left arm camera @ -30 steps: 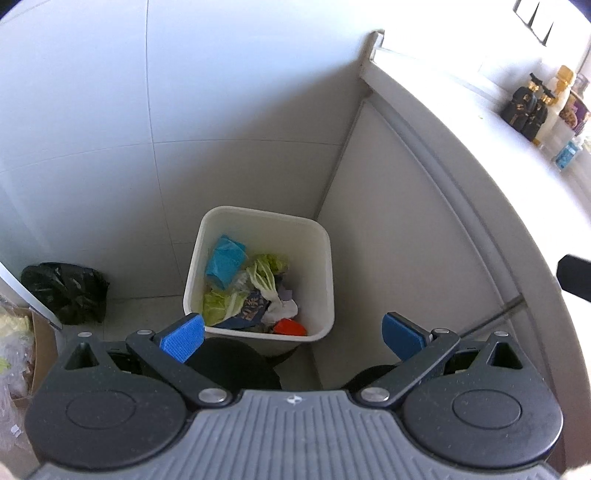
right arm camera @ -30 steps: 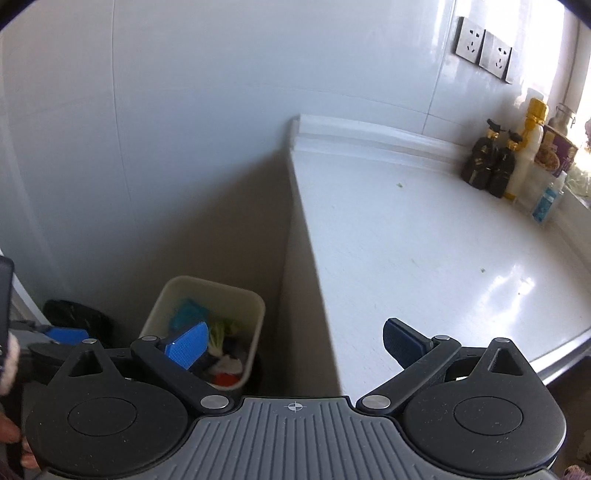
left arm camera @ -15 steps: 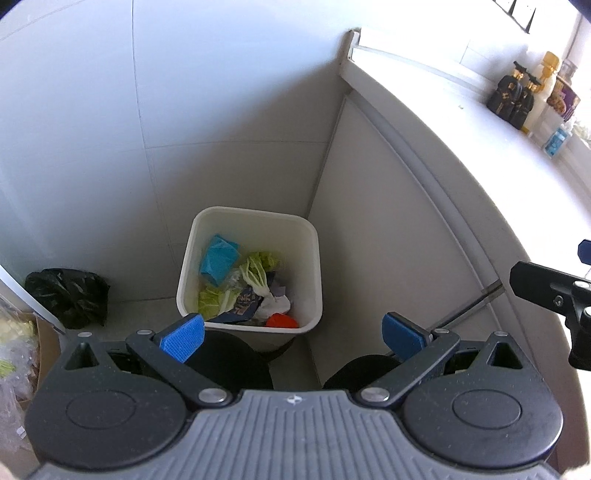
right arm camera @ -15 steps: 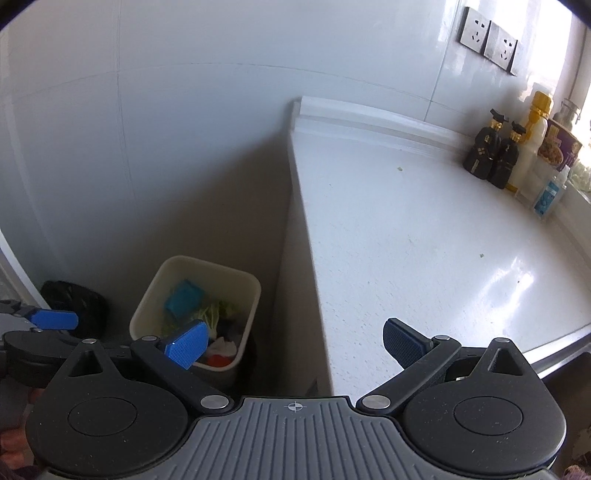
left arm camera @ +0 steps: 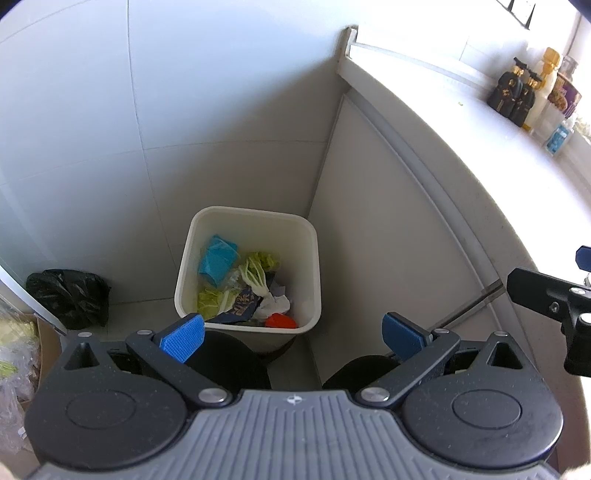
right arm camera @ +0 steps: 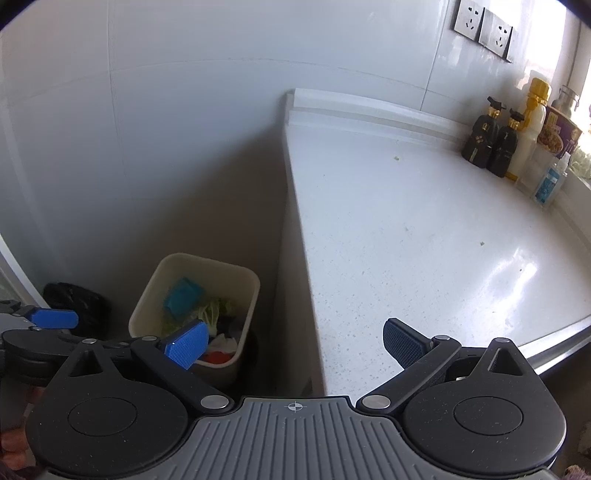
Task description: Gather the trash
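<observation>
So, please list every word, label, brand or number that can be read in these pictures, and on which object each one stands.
None can be read.
Two dark bottles: gold marks, too small.
Purple tub: printed picture and text, blurred.
Small blue-labelled bottle: label too small.
Dark patterned wrapper in the white bin: print illegible.
Wall sockets: no text visible.

Open mouth on the white bin (left arm camera: 246,236), clear from above; inside, blue wrap, cabbage leaves (left arm camera: 255,271), crumpled paper and a red scrap heaped low, well under the rim. Hemmed in by tiled wall (left arm camera: 147,110) behind and the cabinet side (left arm camera: 388,229) just right. Black bag (left arm camera: 70,295) on the floor near the left. Wide bare desk (right arm camera: 424,229), only bottles (right arm camera: 495,147) crowded at the far right edge. Both pairs of fingers spread wide, nothing between.
</observation>
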### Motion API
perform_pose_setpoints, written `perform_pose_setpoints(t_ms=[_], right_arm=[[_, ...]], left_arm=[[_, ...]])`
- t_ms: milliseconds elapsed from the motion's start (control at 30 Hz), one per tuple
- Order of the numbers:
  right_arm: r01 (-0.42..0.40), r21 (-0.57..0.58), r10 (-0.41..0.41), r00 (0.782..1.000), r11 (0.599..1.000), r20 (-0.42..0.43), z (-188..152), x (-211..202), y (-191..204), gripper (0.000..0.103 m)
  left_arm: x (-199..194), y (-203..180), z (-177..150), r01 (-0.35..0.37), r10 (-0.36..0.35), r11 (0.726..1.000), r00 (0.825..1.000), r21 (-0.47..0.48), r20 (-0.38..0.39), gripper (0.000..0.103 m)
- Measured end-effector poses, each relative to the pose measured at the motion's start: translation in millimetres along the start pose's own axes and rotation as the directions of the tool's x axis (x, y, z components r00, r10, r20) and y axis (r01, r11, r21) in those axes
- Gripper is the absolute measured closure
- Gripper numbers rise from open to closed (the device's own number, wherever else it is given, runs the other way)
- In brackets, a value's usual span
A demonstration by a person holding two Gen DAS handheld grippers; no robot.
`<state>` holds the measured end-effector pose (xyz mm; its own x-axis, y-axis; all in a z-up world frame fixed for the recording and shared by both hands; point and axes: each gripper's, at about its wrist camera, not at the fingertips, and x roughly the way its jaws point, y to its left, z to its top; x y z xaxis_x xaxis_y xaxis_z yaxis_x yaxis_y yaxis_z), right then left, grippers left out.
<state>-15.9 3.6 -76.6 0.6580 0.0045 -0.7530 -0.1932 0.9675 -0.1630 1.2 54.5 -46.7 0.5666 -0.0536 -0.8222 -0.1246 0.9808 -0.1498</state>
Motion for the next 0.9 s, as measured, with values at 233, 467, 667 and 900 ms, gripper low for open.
perform_pose_setpoints(t_ms=[233, 467, 667, 900], right_arm=[[-0.003, 0.006, 0.003, 1.0, 1.0, -0.006, 0.5, 3.8, -0.2, 0.001], [0.003, 0.009, -0.003, 1.0, 1.0, -0.001, -0.3, 2.9, -0.3, 0.001], [0.004, 0.015, -0.004, 1.0, 1.0, 0.002, -1.8, 1.9, -2.1, 0.001], [-0.003, 0.016, 0.003, 1.0, 1.0, 0.001, -2.5, 2.0, -4.0, 0.001]], left_arm=[[0.3, 1.0, 1.3, 0.01, -0.01, 1.0, 1.0, -0.004, -0.001, 0.001], [2.4, 1.4, 2.5, 0.011, -0.011, 1.0, 1.0, 0.001, -0.012, 0.001], [3.5, 0.4, 3.8, 0.012, -0.012, 1.0, 1.0, 0.006, -0.014, 0.001], [6.3, -1.8, 4.5, 0.014, -0.014, 1.0, 1.0, 0.007, -0.02, 0.001]])
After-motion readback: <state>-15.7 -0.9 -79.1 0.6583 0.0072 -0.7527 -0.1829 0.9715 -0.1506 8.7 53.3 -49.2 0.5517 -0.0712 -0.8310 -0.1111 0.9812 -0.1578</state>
